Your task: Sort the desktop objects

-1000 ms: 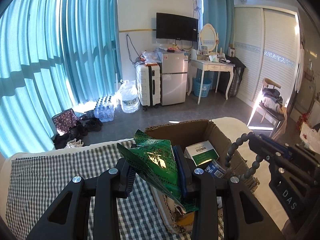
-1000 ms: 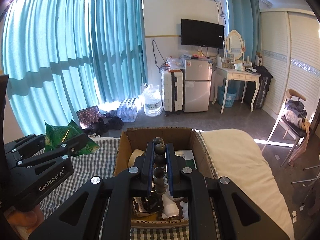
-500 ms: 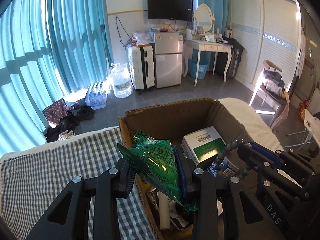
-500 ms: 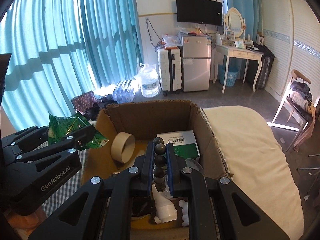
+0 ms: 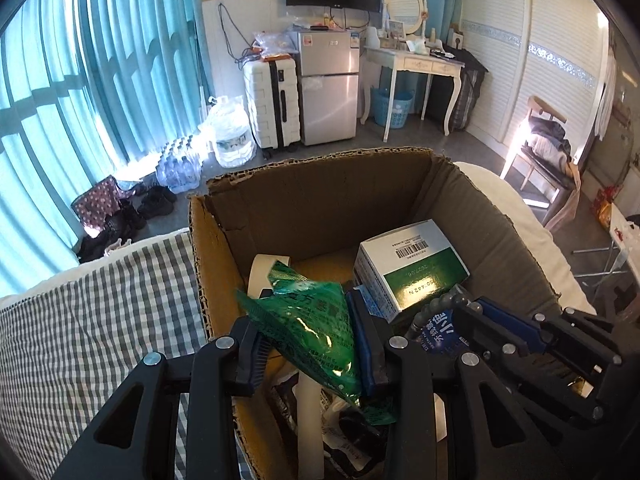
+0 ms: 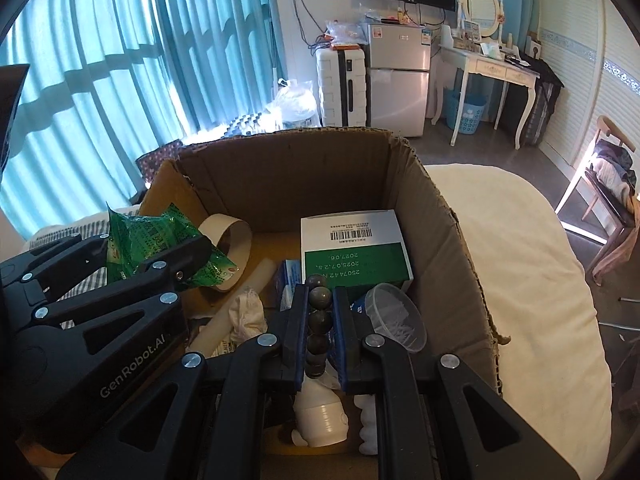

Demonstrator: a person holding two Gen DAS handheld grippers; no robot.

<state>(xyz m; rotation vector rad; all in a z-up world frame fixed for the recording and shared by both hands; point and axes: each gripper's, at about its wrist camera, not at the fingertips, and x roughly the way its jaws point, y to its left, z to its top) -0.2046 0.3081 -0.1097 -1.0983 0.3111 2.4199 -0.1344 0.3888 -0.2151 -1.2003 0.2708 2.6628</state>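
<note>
An open cardboard box (image 5: pixel 320 200) stands on the bed, partly on a checked cloth. Over its left side my left gripper (image 5: pixel 308 344) is shut on a crinkled green snack packet (image 5: pixel 316 320). My right gripper (image 6: pixel 320 332) hangs over the box's near middle, shut on a string of dark beads (image 6: pixel 320 300). Inside the box lie a green-and-white carton (image 6: pixel 352 248), a tape roll (image 6: pixel 230 240), a clear plastic cup (image 6: pixel 396 316), a white bottle (image 6: pixel 320 416) and crumpled paper. In the right wrist view the left gripper (image 6: pixel 152 248) with the packet (image 6: pixel 160 232) sits at the left.
A checked cloth (image 5: pixel 100 312) covers the bed left of the box, and a cream blanket (image 6: pixel 520 264) lies to its right. Beyond the bed are the floor, a suitcase (image 5: pixel 272 104), a small fridge (image 5: pixel 328 88), a dressing table and a chair (image 6: pixel 612 184).
Both grippers have come down and forward over the box, whose inside now fills much of each view. The packet and the beads stay gripped as before.
</note>
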